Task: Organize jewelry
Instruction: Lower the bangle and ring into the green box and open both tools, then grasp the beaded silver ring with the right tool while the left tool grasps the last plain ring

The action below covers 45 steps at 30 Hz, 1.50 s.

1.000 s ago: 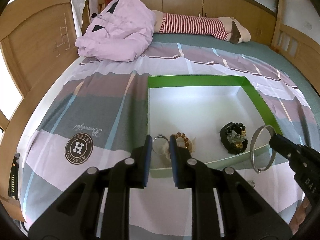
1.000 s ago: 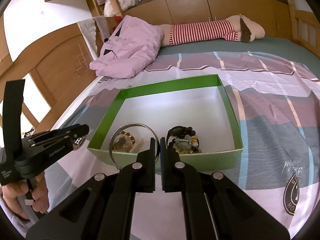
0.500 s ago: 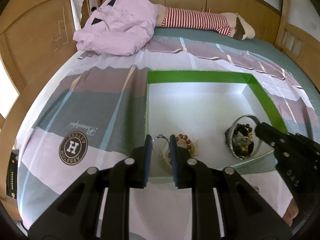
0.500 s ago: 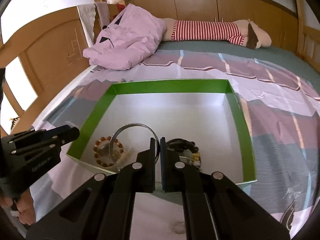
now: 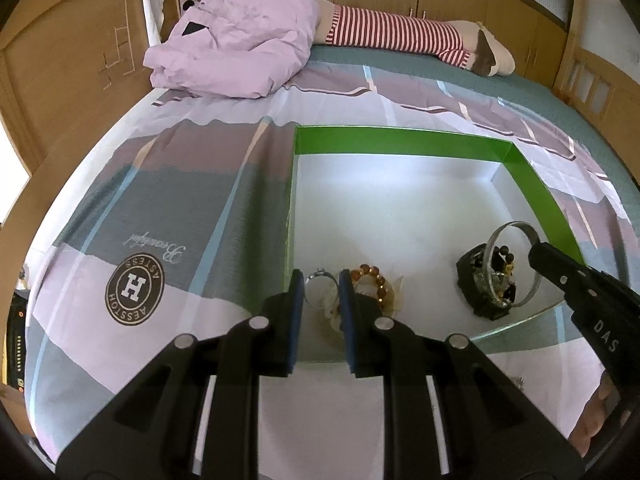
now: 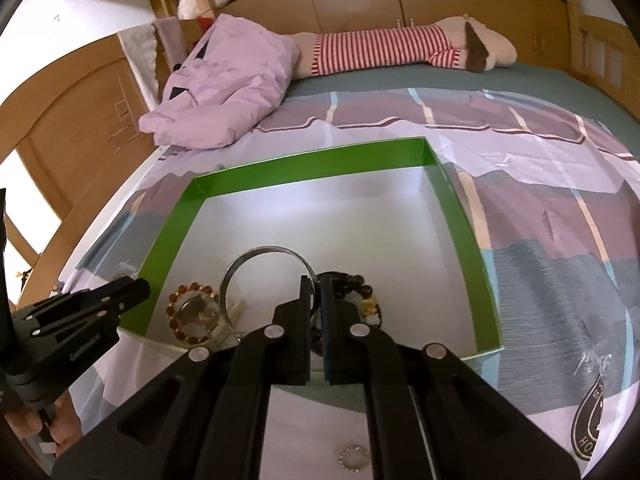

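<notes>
- Pinching a silver bangle [image 6: 267,280] by its rim, the right gripper [image 6: 316,282] has its two fingers pressed together on the thin metal; the bangle stands upright over the near part of the green box [image 6: 308,162].
- Just under and to the right of the right gripper's tips lies a dark bead bracelet [image 6: 354,286] on the white floor of the box; the bangle hangs directly above it, and I cannot tell if they touch.
- To the left of the bangle, an amber bead bracelet [image 6: 192,312] lies in the near left corner of the box.
- Nearer than the box, a small ring-like piece [image 6: 352,457] lies on the bedsheet [image 6: 540,216].
- The left gripper [image 5: 321,284] hangs at the near left corner of the box with its fingers apart and nothing between them; a small silver ring [image 5: 320,278] is seen through the gap.
- Far behind the box, a lilac quilt [image 6: 228,96] and a striped plush toy [image 6: 384,50] rest at the head of the bed.
</notes>
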Motion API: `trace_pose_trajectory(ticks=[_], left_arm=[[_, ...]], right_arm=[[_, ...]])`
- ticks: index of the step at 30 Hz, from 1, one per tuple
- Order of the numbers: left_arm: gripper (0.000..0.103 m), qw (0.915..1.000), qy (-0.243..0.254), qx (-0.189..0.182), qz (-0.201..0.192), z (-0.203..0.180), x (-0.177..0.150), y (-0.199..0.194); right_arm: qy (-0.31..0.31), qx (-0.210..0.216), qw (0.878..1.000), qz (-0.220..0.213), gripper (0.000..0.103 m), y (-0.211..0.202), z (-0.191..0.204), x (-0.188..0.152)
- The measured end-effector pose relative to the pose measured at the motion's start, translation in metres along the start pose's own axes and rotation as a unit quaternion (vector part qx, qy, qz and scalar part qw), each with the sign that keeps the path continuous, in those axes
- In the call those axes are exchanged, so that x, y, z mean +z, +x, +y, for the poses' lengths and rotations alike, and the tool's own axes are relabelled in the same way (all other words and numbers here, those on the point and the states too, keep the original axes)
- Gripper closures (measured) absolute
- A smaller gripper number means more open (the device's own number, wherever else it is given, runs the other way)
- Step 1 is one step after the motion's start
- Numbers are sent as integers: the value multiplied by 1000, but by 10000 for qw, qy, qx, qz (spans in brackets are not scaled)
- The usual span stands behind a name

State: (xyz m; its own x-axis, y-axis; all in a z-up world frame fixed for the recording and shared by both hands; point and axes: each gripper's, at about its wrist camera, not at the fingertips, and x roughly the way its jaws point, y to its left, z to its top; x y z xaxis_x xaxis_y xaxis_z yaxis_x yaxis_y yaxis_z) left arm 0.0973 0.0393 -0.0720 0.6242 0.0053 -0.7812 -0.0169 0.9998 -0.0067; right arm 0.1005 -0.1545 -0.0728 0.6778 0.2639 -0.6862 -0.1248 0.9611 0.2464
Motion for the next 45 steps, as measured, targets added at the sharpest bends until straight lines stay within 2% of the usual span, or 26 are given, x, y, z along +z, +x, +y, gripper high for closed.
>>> trace_pose_trajectory(ticks=[4,9,26,28,31,40,41,43,45], left_arm=[[86,9999,35,-16,93,-3,-1,2],[85,9998,190,9,31,-10,-2,-1],[85,9996,204,2,206,-11,-5,7],[81,9996,191,47,217,-11,-4,7],[78,9996,178,39,228,-11,-4,7],[63,9995,198,29,230,-12,-5,5],[59,9995,200,31,229,-12,-5,5],[56,9995,187,-1,241,-12,-5,5],[55,9995,210,4,242,-14,-5,3]], right_arm=[[105,-92,9999,36,99,2,-6,-1],[147,-195,9996,131,99,6,-10,-3],[129,-203,9994,237,95,10,-10,-5],[134,-196,9994,260,94,10,-9,-5],[162,-179,9993,286,85,10,-9,-5],[99,-160,9996,233,84,5,-5,-4],[98,-149,9996,235,82,5,-4,-4],[124,-125,9996,215,66,3,-5,-4],[177,-96,9997,144,62,-3,-6,-3]])
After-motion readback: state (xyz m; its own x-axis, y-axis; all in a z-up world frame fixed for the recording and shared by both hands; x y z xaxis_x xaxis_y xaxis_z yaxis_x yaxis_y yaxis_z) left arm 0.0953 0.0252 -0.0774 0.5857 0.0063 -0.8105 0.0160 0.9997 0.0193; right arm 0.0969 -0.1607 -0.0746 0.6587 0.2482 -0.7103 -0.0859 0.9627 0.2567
